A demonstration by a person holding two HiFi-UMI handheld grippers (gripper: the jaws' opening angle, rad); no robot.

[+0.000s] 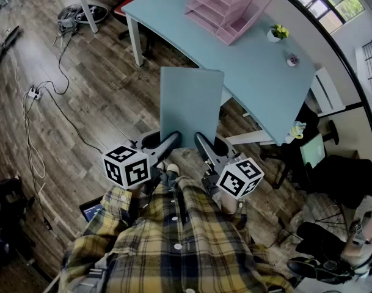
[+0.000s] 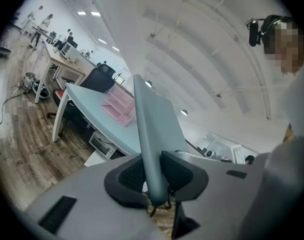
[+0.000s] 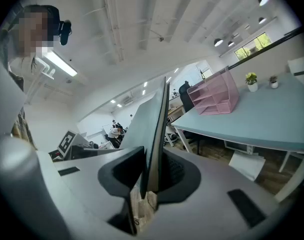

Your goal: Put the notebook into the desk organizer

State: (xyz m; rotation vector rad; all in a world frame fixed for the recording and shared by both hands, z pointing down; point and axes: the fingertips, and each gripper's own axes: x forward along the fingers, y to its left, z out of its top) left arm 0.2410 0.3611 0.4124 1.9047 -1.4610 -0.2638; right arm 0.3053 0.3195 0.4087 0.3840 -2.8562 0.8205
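The notebook stands on edge in the air, clamped along its lower edge at two spots. The left gripper grasps it toward the left corner. The right gripper grasps it just beside that, toward the right corner. Each has both pads pressed on the covers. The notebook rises ahead of the two grippers over the wood floor, with its top edge at the near edge of the table.

The organizer sits on the table's far part, well ahead of the grippers and a little right, apart from the notebook. Bare tabletop lies between them. Right of the organizer stand a small potted plant and a smaller object, perhaps another pot, though it is too small to tell.

Left of the left gripper, cables run across the floor to a power strip. Behind the grippers shows the person's plaid shirt.
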